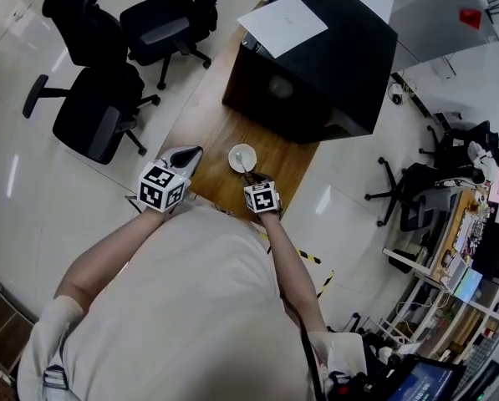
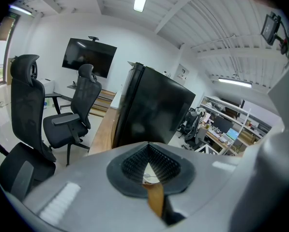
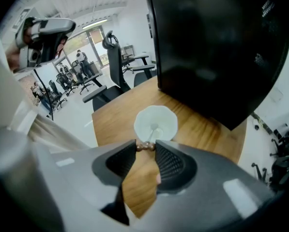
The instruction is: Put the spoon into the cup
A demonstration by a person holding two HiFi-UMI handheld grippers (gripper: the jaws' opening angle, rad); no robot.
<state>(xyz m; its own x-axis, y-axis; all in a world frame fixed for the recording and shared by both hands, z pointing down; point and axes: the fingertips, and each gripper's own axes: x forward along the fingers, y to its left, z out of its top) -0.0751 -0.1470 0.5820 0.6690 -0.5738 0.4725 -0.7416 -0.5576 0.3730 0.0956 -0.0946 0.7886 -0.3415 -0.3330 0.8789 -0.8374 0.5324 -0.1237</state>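
- Looking down in the head view: the spoon [image 1: 247,168] leans with its bowl end inside the white cup [image 1: 232,159]. Its handle runs back to the right gripper [image 1: 253,179]. The left gripper [image 1: 189,155] hangs to the left of the cup, apart from it. The cup stands near the near end of a narrow wooden table [image 1: 207,111]. A black cabinet [image 1: 324,65] with a sheet of paper [image 1: 282,23] on top stands at the far end. Office chairs [image 1: 99,111] stand on the pale floor to the left and desks to the right.
- Left gripper view: the jaws meet at their tips with nothing between them. Beyond them are the table edge [image 2: 103,129], the cabinet [image 2: 154,110], two chairs [image 2: 23,124] and a dark wall screen [image 2: 88,57].
- Right gripper view: the jaws are narrowed onto the brown beaded end of the spoon [image 3: 145,147]. The shaft reaches forward into the cup [image 3: 142,117], which sits on the wood just in front of the cabinet [image 3: 217,47].
- Progress, as a judgement: the insertion looks nearly complete. What is left is to let go of the handle so that the spoon rests against the rim, then draw the gripper away without tipping the light cup.
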